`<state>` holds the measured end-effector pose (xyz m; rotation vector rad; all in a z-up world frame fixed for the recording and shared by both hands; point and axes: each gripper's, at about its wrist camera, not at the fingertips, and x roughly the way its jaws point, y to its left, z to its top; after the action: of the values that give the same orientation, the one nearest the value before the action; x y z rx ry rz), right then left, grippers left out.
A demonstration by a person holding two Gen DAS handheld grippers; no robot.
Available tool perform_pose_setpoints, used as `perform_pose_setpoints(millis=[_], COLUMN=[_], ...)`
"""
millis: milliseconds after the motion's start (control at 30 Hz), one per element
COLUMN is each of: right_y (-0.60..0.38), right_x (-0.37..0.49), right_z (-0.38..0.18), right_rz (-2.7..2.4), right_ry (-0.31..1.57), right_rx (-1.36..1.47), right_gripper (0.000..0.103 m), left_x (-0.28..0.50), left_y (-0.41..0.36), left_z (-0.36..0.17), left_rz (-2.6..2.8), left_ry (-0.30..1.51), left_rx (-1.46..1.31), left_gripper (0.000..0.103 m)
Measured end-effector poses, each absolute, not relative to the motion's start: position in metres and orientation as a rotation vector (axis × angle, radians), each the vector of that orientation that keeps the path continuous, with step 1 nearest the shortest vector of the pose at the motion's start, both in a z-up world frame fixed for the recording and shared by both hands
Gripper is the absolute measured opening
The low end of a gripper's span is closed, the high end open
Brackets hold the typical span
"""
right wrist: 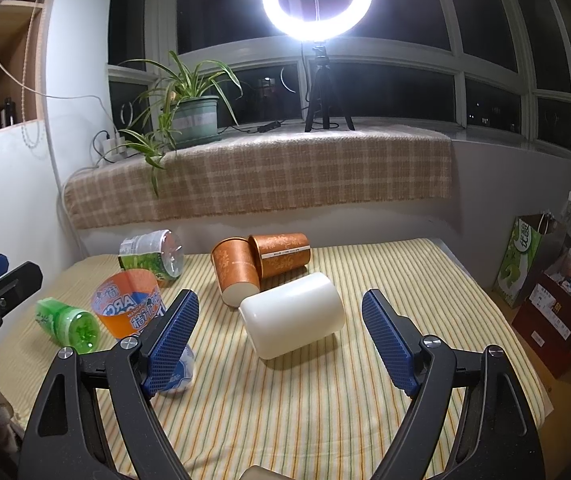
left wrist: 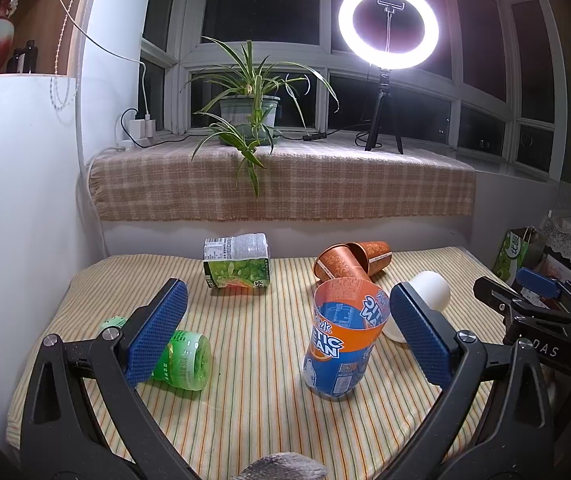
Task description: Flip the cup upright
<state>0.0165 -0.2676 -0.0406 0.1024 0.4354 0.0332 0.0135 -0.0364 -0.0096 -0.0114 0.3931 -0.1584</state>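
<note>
A white cup (right wrist: 293,314) lies on its side on the striped cloth, between and just beyond my right gripper's (right wrist: 281,340) open fingers; it also shows in the left wrist view (left wrist: 429,292). Two orange paper cups (right wrist: 261,262) lie tipped behind it, also seen in the left wrist view (left wrist: 351,262). A blue-and-orange cut bottle cup (left wrist: 343,336) stands upright with its mouth up, inside my open left gripper (left wrist: 285,332), nearer its right finger. Both grippers are empty.
A green cut bottle (left wrist: 183,360) lies on its side at the left. A green-labelled bottle piece (left wrist: 237,266) sits at the back. The table (right wrist: 325,420) ends at a wall and a plaid-covered sill with a plant (left wrist: 249,112) and ring light (left wrist: 387,24). Bags and boxes (right wrist: 541,280) stand at the right.
</note>
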Motion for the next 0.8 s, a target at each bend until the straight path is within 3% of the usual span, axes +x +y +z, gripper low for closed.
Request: perform_pose_setpoints(millis=[800], right_y=[-0.2687], right_x=[0.0163], right_z=[-0.0432], right_rz=[0.038], right_ry=[0.449], right_rx=[0.098], right_gripper=[0.084], left_x=[0.0091], left_y=[-0.0345], left_z=[-0.0064], left_rz=[-0.149], left_ry=[0.386], left_rx=[-0.012], left_gripper=[0.103])
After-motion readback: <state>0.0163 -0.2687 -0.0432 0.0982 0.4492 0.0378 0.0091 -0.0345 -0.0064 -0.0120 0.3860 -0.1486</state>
